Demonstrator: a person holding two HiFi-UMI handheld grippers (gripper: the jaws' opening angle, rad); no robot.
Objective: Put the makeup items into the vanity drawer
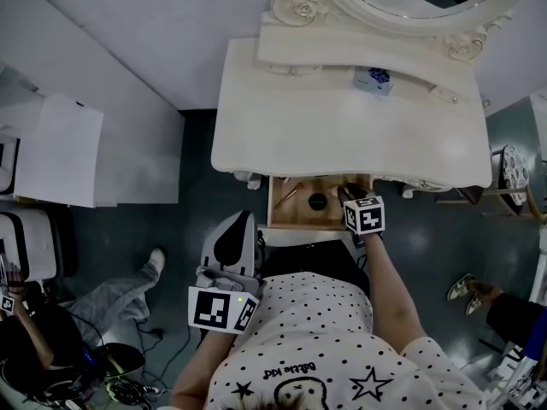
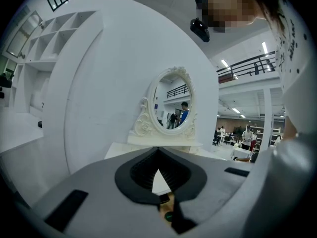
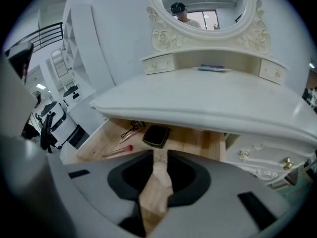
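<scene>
While the right gripper (image 3: 161, 155) hovers over the open vanity drawer (image 3: 198, 140), jaws narrowly apart and empty, a black compact (image 3: 156, 135) lies just ahead; the left gripper (image 2: 158, 170) jaws meet, empty.

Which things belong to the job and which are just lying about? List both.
Job: drawer, compact, brush, looped tool.
Lying about: blue box, mirror.

white vanity (image 1: 342, 118); patterned box (image 1: 373, 79) on top; open drawer (image 3: 198, 142) holds black compact (image 3: 156, 135), brush (image 3: 118, 150)
</scene>
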